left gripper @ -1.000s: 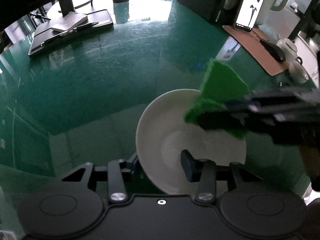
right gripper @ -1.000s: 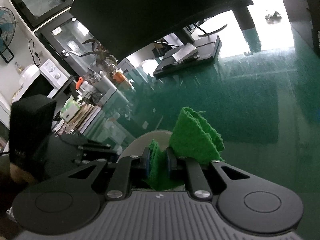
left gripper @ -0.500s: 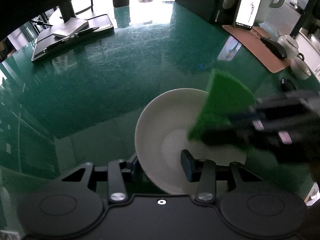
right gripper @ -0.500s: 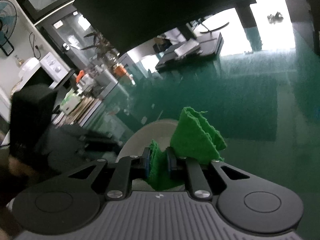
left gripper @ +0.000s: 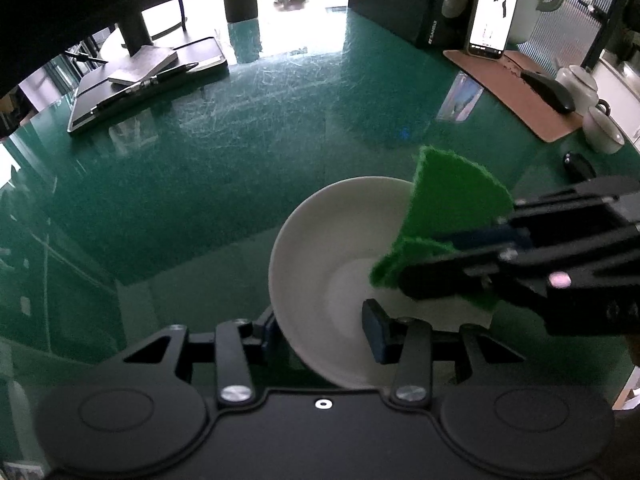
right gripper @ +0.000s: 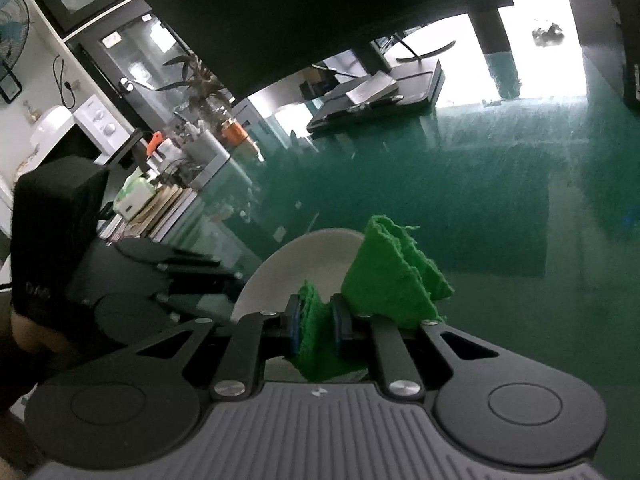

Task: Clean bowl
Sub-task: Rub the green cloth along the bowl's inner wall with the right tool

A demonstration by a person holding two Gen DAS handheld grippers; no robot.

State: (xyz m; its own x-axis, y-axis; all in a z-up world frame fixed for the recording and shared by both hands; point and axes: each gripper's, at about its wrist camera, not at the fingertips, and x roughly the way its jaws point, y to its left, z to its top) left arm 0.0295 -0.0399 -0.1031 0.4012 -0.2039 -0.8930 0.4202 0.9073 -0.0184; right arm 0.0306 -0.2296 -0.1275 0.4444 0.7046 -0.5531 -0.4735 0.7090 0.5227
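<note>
Since a second ago the green cloth [left gripper: 456, 204] has slid a little to the right and swung back toward the middle of the bowl, while the bowl has stayed put. The big green table [left gripper: 240, 168] holds one white bowl [left gripper: 320, 264], near and a bit right. The left gripper [left gripper: 320, 328] pinches the bowl's near rim, one finger inside and one outside. The right gripper [right gripper: 316, 324] comes in from the right and is pressed tight on the one cloth, which hangs over the bowl's right side. The cloth may be touching the inside wall, but I cannot tell. So the bowl lies just left of the cloth, and the right gripper is the one to rub it.
</note>
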